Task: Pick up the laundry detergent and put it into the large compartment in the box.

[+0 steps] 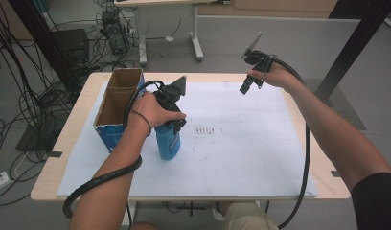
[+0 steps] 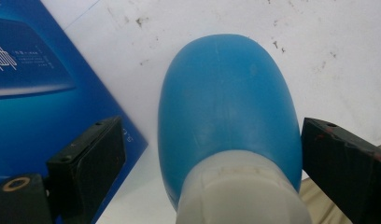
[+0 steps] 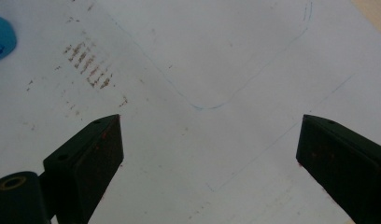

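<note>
While its jaws stand spread, the left gripper straddles the blue bottle.
Right gripper, upper right in the high view, gapes over white sheet.

A light wooden counter carries a large white sheet covering most of its top. On the sheet stands an upright blue bottle; just beside the bottle, toward the counter's edge, stands an open cardboard box with blue sides.

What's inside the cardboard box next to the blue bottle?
The cardboard box stands open, and only bare brown inner walls show. Its near wall hides the bottom.
</note>
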The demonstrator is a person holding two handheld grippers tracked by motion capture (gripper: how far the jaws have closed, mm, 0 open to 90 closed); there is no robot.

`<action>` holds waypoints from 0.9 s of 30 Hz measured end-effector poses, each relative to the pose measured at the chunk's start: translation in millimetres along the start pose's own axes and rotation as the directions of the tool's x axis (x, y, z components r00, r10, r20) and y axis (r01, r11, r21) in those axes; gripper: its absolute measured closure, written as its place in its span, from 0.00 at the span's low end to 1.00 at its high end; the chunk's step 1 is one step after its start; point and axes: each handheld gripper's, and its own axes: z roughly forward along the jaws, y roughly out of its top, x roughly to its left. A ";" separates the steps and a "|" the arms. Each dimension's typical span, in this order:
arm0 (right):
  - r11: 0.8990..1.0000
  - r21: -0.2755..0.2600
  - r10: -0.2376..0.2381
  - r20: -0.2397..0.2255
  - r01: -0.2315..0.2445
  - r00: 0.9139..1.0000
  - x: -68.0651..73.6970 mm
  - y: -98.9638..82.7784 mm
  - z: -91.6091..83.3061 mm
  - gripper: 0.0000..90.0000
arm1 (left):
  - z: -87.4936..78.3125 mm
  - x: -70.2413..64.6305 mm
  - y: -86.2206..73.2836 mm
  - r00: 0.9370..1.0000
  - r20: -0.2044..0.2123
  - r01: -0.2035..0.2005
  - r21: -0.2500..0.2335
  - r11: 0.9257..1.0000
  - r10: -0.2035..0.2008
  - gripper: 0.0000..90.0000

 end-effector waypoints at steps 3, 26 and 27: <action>1.000 0.000 -0.001 -0.002 0.001 1.000 -0.6 -0.4 -0.1 0.08 | 0.1 -1.1 0.2 1.000 0.000 -0.003 -0.002 1.000 0.003 0.10; 1.000 -0.007 -0.003 -0.011 0.003 1.000 -0.9 -0.6 -0.3 0.08 | 0.3 -4.3 2.2 1.000 0.000 -0.009 -0.002 1.000 0.009 0.10; 1.000 -0.005 0.001 -0.009 -0.001 1.000 -0.9 -0.4 -0.3 0.08 | 0.2 -4.5 2.2 1.000 -0.001 -0.009 -0.002 1.000 0.009 0.10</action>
